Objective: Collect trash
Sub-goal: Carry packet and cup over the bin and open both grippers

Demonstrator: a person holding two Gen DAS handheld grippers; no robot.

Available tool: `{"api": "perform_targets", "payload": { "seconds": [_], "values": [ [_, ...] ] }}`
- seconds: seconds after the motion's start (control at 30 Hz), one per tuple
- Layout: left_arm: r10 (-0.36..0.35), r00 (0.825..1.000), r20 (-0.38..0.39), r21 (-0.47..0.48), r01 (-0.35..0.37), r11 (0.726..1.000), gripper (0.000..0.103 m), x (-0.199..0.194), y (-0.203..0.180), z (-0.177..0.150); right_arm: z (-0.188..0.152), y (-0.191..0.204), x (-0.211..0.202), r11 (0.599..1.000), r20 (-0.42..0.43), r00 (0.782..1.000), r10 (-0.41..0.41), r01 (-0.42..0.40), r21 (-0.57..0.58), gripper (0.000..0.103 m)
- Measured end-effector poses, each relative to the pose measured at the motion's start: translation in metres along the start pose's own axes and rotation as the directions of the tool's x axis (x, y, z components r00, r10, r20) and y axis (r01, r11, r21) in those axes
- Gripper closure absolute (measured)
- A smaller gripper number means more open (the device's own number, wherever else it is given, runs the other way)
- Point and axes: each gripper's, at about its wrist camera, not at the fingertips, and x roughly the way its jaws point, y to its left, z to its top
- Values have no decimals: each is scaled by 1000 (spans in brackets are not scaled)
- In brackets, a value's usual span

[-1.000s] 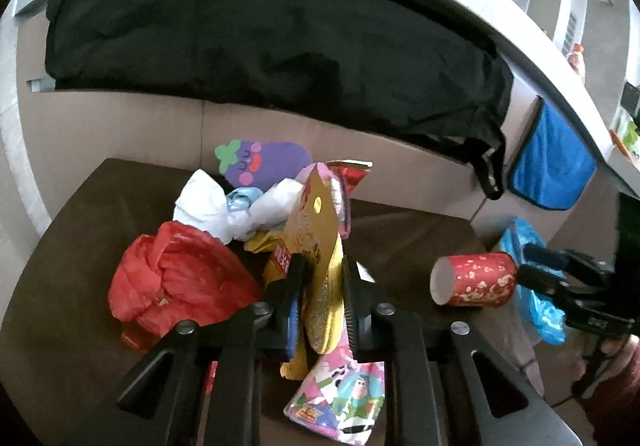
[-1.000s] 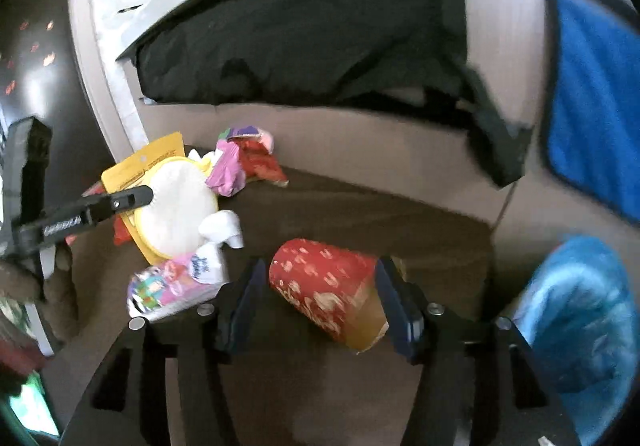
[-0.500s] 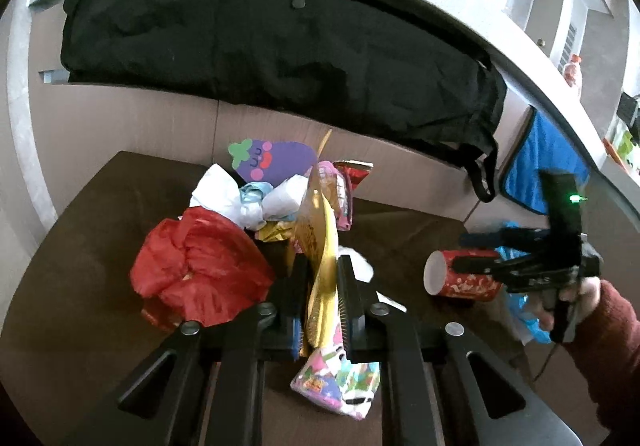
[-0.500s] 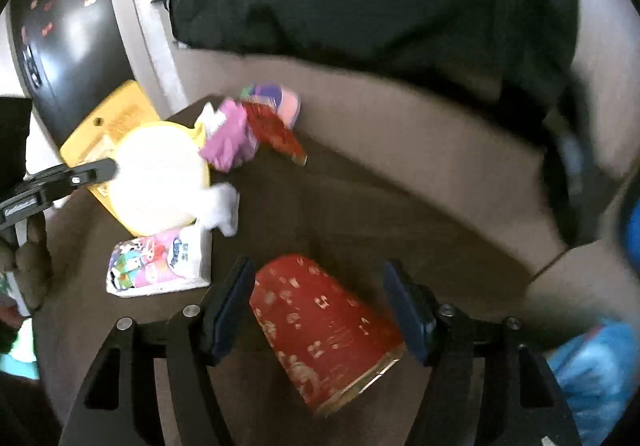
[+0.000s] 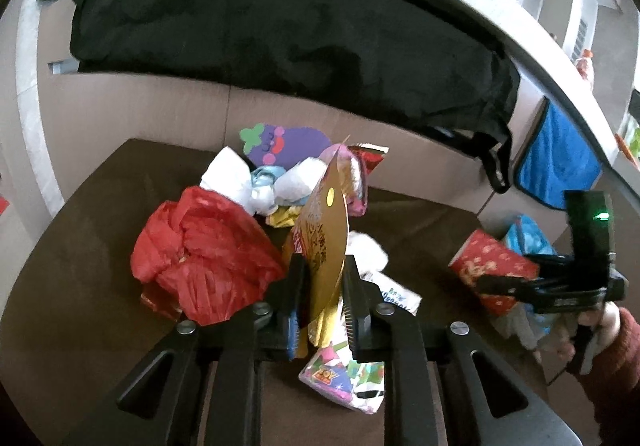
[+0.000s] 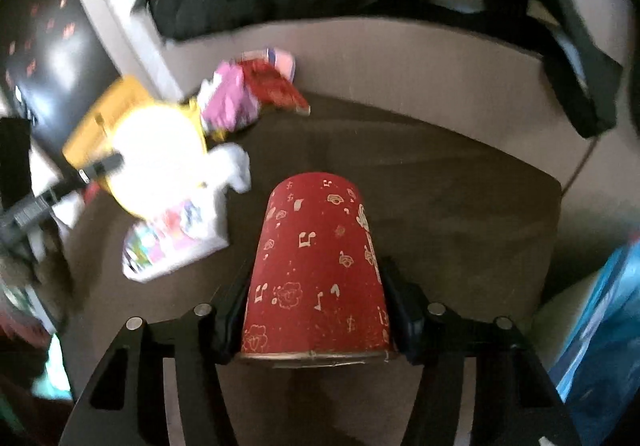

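Observation:
My left gripper is shut on a yellow card package, held upright on edge above the dark brown table; it also shows in the right wrist view, blurred. My right gripper is shut on a red paper cup with gold patterns, its base pointing forward. The cup also shows at the right of the left wrist view, past the table's right edge near a blue bag.
A trash pile sits on the table: a red plastic bag, white tissues, a purple foam eggplant, pink and red wrappers, a Toy Story tissue pack. A black cloth hangs behind. The blue bag is at right.
My right gripper has turned the red cup so its base points forward and carried it right, toward the blue bag. My left gripper keeps its grip on the yellow package, raised slightly.

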Motion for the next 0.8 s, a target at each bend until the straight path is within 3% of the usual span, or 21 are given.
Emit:
{"api": "perform_targets", "payload": {
  "seconds": [0.13,0.27,0.4,0.47,0.67,0.73,0.8],
  "values": [
    [-20,1000,-3,-83,20,996,82,-2,11,-3,-5,15,-11,999,32,999,35,-35,-3,48],
    [-55,998,18,-105,57,993,80,-15,14,-4,-14,30,-17,998,29,1000,0,1,-59,48],
    [-113,993,35,-91,116,989,68,-31,13,-5,-17,34,-12,998,20,1000,0,1,-65,48],
    [-127,991,43,-86,131,988,68,-37,14,-7,-18,32,-9,999,16,1000,2,-1,-53,48],
    [-80,996,40,-94,83,992,71,-38,28,-15,-23,28,-2,1000,2,1000,4,-4,-28,48],
    [-66,998,24,-105,68,992,80,-34,32,-17,-23,29,0,1000,11,1000,-9,10,-29,48],
    [-52,998,24,-112,54,992,82,-34,36,-20,-23,31,0,999,13,1000,-15,15,-32,48]
  ]
}}
